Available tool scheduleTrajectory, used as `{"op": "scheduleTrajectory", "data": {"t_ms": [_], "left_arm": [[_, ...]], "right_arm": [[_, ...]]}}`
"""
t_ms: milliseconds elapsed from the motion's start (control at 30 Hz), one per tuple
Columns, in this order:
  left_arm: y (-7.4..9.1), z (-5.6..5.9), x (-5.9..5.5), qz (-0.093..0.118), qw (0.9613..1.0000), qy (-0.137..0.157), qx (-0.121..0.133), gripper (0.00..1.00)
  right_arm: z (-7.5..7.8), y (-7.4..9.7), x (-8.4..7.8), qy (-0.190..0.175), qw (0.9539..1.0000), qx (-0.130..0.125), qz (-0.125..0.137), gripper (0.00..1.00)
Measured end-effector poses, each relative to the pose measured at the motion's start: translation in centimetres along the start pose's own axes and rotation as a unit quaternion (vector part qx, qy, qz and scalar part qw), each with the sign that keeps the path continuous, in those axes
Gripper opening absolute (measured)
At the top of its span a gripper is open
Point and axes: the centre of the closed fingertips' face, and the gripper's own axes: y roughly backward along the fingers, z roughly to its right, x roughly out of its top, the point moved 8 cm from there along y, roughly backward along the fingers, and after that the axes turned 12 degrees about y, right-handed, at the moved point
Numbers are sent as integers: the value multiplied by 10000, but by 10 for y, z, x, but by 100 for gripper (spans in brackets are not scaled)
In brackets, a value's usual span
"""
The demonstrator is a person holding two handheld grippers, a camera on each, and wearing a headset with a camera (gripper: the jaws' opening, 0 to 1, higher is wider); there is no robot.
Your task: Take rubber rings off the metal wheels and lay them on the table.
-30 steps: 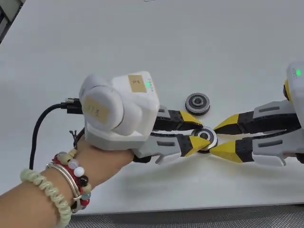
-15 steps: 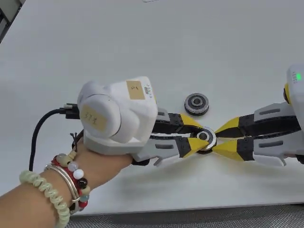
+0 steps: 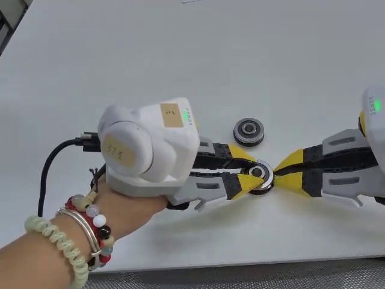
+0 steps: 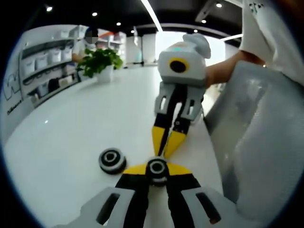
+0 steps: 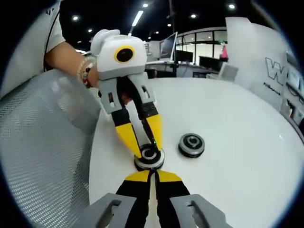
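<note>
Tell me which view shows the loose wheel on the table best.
Head view: the loose wheel lies unobstructed, seen from above, its whole top face plain. Both gripper views show it at a slant, off to one side.

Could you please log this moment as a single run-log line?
left gripper shut on held wheel | right gripper shut at its rim | second wheel flat on table, apart

A black-ringed metal wheel (image 3: 249,130) lies flat near a second wheel (image 3: 260,174).
</note>
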Motion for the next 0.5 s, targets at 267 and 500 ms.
{"op": "scheduleTrajectory", "data": {"t_ms": [267, 500], "left_arm": [[0, 1, 0, 4, 10000, -33, 26, 14], [0, 1, 0, 17, 10000, -44, 28, 14]], "right_arm": [[5, 2, -4, -1344, 9907, 8, 205, 0], [8, 5, -9, -2686, 9617, 130, 529, 0]]}}
